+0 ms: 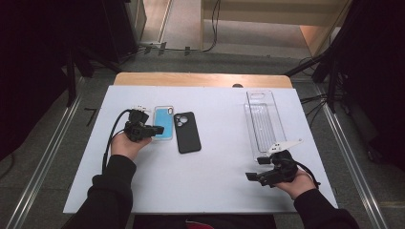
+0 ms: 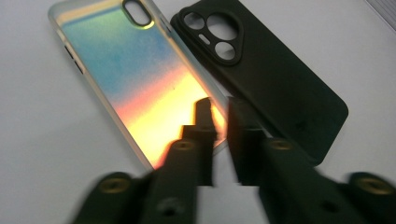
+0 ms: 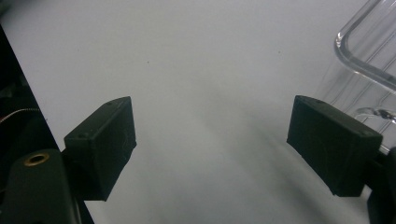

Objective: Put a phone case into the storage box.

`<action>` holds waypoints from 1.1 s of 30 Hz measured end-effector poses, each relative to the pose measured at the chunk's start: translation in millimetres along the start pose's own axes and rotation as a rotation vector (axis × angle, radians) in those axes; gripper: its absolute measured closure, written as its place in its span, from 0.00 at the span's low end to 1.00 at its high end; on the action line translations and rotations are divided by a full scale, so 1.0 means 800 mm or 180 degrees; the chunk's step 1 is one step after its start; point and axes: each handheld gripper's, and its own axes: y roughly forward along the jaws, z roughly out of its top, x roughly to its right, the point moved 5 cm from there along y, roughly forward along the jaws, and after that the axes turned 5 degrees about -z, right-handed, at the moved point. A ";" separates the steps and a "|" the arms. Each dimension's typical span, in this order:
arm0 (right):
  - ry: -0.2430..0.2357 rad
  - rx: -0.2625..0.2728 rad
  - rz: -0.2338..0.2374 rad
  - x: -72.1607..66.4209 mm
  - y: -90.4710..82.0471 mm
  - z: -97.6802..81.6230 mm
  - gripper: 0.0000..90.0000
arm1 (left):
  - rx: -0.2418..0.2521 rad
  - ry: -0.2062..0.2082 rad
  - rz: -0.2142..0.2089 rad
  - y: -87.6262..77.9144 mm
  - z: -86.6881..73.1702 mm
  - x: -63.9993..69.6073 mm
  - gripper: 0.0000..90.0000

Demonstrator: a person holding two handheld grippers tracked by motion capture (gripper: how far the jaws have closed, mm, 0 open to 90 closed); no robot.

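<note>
Two grippers on my screens. Left gripper (image 2: pixel 218 109): jaws drawn nearly together, a thin slit between the tips, nothing clamped in it that I can make out. No pad presses on anything in the left gripper view. The tips hang over the lower edge of the iridescent phone case (image 2: pixel 135 79), right where it runs beside the black phone case (image 2: pixel 266 79); whether the tips touch either case I cannot tell, the view is blurred there.

In the high view the left gripper (image 1: pixel 155 130) points toward the right, its tips over the near end of the iridescent phone case (image 1: pixel 164 122). That case lies flat on the white worktop (image 1: pixel 215 171), left of centre, camera cutout at the far end. The black phone case (image 1: pixel 186 132) lies flat just beside it on the right, slightly tilted, long edges close or touching.

Right gripper (image 3: pixel 212 142): jaws spread wide, bare worktop between them, holding nothing. In the high view the right gripper (image 1: pixel 254 169) sits at the near right of the worktop in the person's right hand (image 1: pixel 300 182), pointing left, well apart from both cases.

Clear plastic tray (image 1: pixel 264 121) lies on the right side of the worktop, long side running away from me, just beyond the right gripper. Its corner rim (image 3: pixel 369 51) shows beside the right-hand jaw in the right gripper view.

Left hand (image 1: pixel 125 144) grips its tool; dark sleeves (image 1: pixel 112 191) come in from the bottom edge.
</note>
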 end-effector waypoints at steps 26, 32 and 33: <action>-0.0028 -0.0019 0.0002 0.000 -0.001 -0.001 0.15 | -0.0270 -0.0207 0.0245 0.001 -0.026 -0.033 1.00; -0.0016 -0.0019 -0.0008 0.001 -0.001 -0.001 0.15 | -0.0312 -0.0267 0.0232 -0.012 -0.037 -0.038 1.00; -0.0016 -0.0018 -0.0008 0.001 -0.002 -0.001 0.15 | -0.0314 -0.0283 0.0218 -0.015 -0.040 -0.039 1.00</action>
